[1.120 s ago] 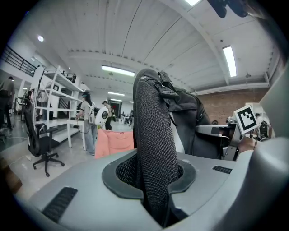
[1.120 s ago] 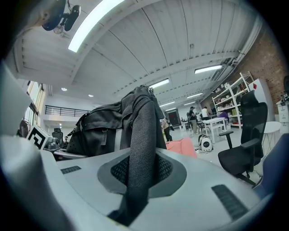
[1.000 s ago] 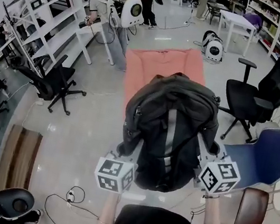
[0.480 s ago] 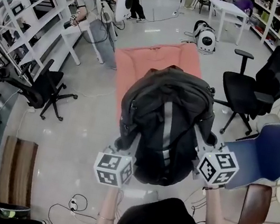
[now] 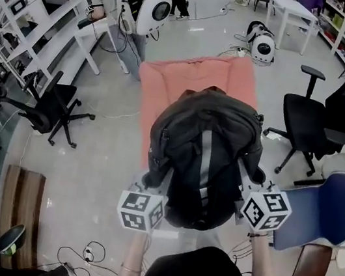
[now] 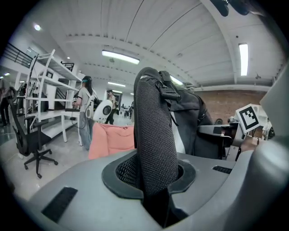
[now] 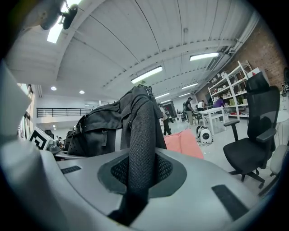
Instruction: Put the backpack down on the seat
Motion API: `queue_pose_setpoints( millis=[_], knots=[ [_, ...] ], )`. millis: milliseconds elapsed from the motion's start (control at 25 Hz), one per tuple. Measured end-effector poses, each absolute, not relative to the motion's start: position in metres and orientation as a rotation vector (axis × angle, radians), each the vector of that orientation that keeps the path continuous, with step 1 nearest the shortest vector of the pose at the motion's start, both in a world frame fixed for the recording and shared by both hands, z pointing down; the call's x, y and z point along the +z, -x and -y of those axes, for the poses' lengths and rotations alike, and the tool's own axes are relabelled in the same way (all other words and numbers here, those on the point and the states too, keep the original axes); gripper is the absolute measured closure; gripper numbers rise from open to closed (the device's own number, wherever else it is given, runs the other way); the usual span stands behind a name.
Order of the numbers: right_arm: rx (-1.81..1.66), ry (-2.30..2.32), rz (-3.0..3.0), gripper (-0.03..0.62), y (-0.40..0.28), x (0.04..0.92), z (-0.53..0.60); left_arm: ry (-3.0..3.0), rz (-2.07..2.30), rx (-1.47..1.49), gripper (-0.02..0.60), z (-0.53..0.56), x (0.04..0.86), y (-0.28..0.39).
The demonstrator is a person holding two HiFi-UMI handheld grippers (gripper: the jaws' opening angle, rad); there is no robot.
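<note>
Workshop floor (image 5: 90,153), backpack (image 5: 203,153) near seat (image 5: 196,79); close-up only: left tool (image 6: 154,180), right tool (image 7: 139,180) clamping straps (image 6: 153,126).

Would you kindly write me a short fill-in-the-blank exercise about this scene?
1. The left gripper is shut on a mesh shoulder ____ of the backpack.
2. The right gripper grips the other one, so ____ grippers in all carry the backpack.
3. The chair nearest the right gripper is ____ in colour.
Missing words: strap; two; blue.

Steep overhead; two close backpack (image 5: 204,153) views
</note>
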State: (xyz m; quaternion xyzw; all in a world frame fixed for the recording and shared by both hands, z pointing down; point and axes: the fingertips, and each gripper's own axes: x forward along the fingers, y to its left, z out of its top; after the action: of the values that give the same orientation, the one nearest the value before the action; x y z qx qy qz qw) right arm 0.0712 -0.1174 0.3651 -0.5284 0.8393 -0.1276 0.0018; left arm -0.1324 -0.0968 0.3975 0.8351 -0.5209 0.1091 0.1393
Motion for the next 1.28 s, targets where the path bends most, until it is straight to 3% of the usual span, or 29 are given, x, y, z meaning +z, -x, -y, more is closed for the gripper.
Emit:
queue_pose_setpoints(
  millis=[640,1280],
  knots=[
    [-0.529,1.537,-2.767,0.543,-0.077,0.406,0.265,-2.250,1.570,0.319,0.488,0.225,0.444,0.122],
    [-0.648,1.576,-2.780,0.543,-0.062,0.517,0.379,-2.175,1.525,0.373,0.488,0.334,0.554,0.135]
  ],
)
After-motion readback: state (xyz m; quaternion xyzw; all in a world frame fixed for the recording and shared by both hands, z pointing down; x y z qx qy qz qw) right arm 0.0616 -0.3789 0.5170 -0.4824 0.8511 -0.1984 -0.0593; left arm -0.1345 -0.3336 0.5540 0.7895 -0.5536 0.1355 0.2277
